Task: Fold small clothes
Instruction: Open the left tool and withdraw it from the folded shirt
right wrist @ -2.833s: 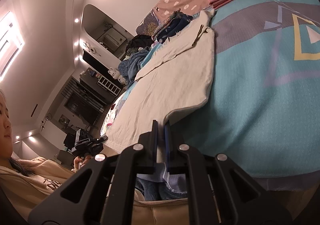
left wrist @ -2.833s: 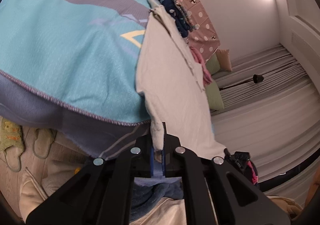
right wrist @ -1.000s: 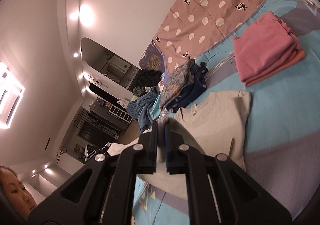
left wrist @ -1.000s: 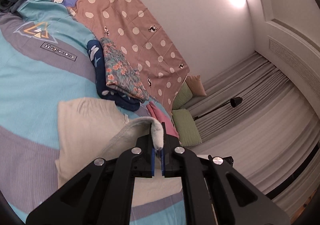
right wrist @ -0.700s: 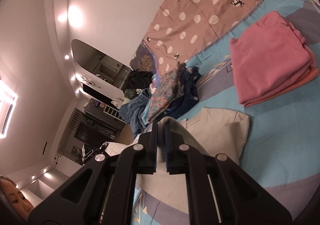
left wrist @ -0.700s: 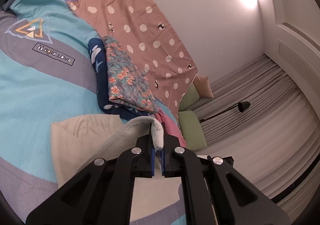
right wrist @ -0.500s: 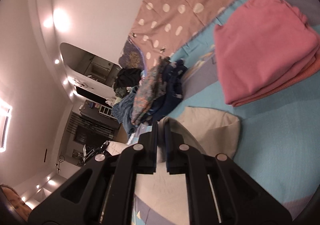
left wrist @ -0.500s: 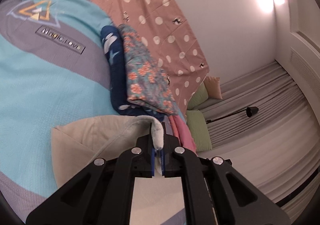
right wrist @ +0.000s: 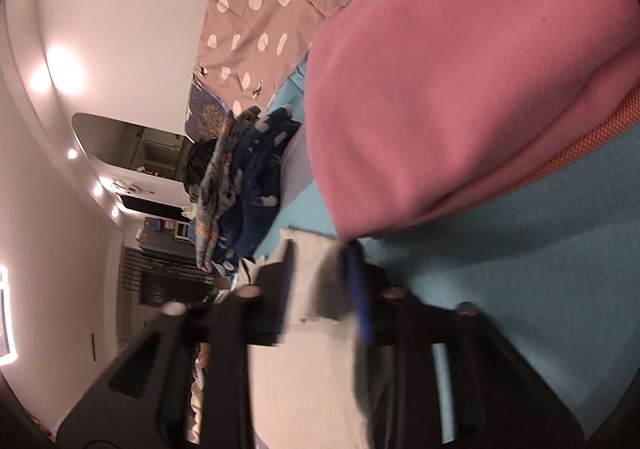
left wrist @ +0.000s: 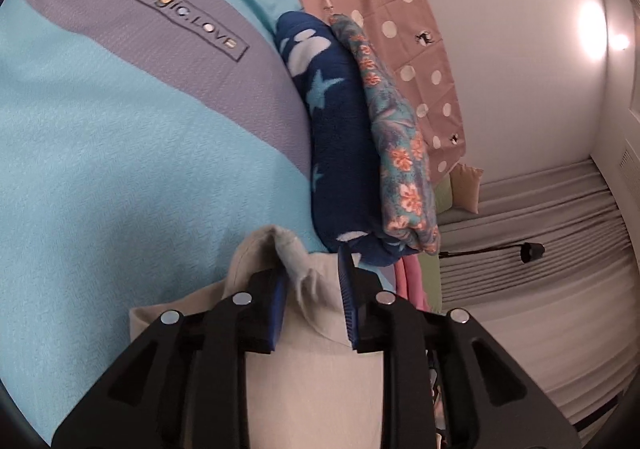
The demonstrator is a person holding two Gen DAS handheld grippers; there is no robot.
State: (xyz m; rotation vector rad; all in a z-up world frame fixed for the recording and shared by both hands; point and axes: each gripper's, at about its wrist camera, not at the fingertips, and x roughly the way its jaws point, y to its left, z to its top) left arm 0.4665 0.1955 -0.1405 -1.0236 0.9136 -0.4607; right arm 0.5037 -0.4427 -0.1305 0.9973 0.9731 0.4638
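A cream small garment lies folded over on the teal bedspread. My left gripper is open, its jaws spread around a raised fold of the cream cloth, close to the bed. In the right wrist view the same cream garment lies under my right gripper, which is open with jaws apart and blurred; the cloth's edge rests loose between them.
A folded navy star garment with a floral one on top lies just beyond the left gripper. A folded pink stack fills the right view, very close. A polka-dot brown sheet lies behind.
Both grippers carried the cream garment's edge forward over itself and down to the bed. Both jaws have opened and let the cloth go.
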